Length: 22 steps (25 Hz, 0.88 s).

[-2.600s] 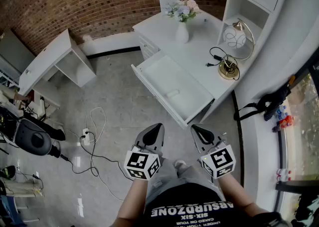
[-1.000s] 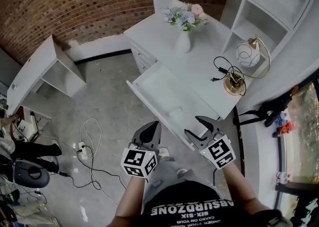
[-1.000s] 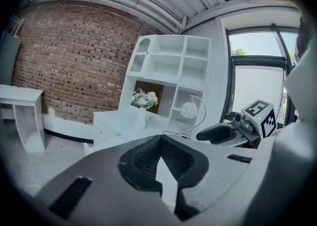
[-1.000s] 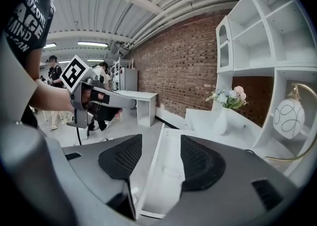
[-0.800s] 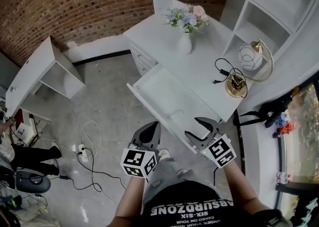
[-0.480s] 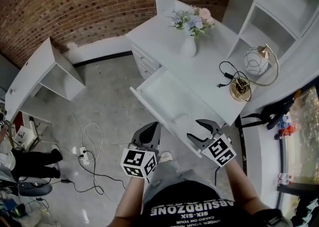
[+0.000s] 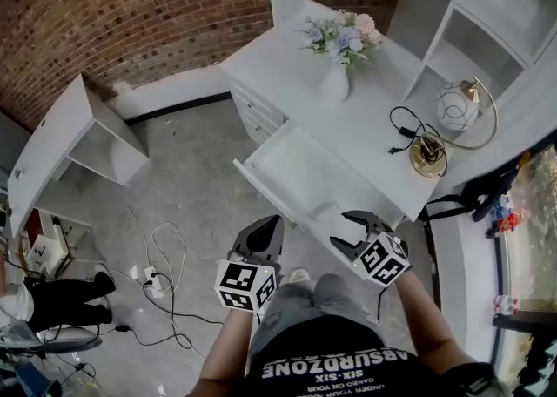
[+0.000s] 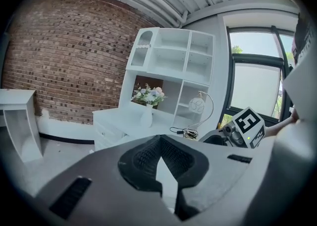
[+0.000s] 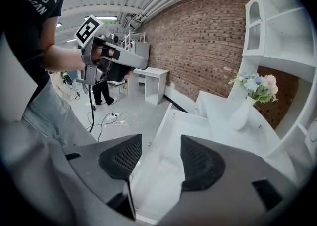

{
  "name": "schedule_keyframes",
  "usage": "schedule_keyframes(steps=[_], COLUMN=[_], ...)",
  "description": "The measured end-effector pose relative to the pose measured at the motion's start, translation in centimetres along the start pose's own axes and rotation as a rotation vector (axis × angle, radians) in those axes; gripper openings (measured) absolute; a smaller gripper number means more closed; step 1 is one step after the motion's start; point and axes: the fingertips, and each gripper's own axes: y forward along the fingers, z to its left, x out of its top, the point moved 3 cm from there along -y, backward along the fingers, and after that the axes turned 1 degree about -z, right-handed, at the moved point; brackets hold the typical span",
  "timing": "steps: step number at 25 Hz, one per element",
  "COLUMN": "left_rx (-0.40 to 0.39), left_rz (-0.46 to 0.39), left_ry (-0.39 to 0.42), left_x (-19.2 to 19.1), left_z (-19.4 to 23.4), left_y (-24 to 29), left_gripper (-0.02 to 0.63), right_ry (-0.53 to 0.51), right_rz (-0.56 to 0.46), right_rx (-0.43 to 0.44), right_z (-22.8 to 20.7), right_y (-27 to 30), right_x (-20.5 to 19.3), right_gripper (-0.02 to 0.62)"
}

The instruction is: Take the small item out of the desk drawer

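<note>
The white desk [image 7: 287, 60] has its drawer [image 7: 296, 169] pulled out towards me. My right gripper [image 7: 355, 228] is open and hangs over the drawer's near front corner. In the right gripper view the drawer floor [image 9: 173, 131] shows between the spread jaws of my right gripper [image 9: 161, 158]. A faint pale bump [image 9: 166, 162] lies there; I cannot tell whether it is the small item. My left gripper [image 7: 264, 228] is shut and empty, held over the floor left of the drawer. Its pads meet at the tips of my left gripper [image 8: 157, 145].
A vase of flowers [image 7: 336, 80] and a gold lamp [image 7: 432, 157] with a black cable [image 7: 405, 125] stand on the desk, under white shelves [image 7: 474, 16]. A low white side table [image 7: 61, 143] stands at left. Cables and a power strip [image 7: 157, 286] lie on the floor.
The right gripper has opened and moved forward over the drawer's front corner. The desk has shifted right in view as I stepped closer. The left gripper stays shut.
</note>
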Motion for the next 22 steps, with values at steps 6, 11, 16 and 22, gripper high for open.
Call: schedule_keyframes(steps=[6,11,16,22], left_rx=[-0.018,-0.030,-0.032,-0.044], left_rz=[0.028,0.045,0.058,0.088], left_ry=[-0.009,-0.020,-0.014,0.005], left_x=[-1.3,-2.0,-2.2,-2.2], left_z=[0.3,0.6,1.4,2.3], left_y=[0.1,0.4,1.4,3.1], left_gripper=[0.005,0.005,0.005,0.005], right_ry=[-0.003,0.000,-0.031,-0.145], right_rz=[0.042,0.081,0.115,0.188], right_rx=[-0.019,-0.021,-0.010,0.015], right_z=[-0.3,-1.0,-1.7,-2.3], right_y=[1.4,2.7,4.1,6.5], right_x=[-1.3,-2.4,-3.2,-4.3], right_gripper=[0.219,0.219,0.219,0.219])
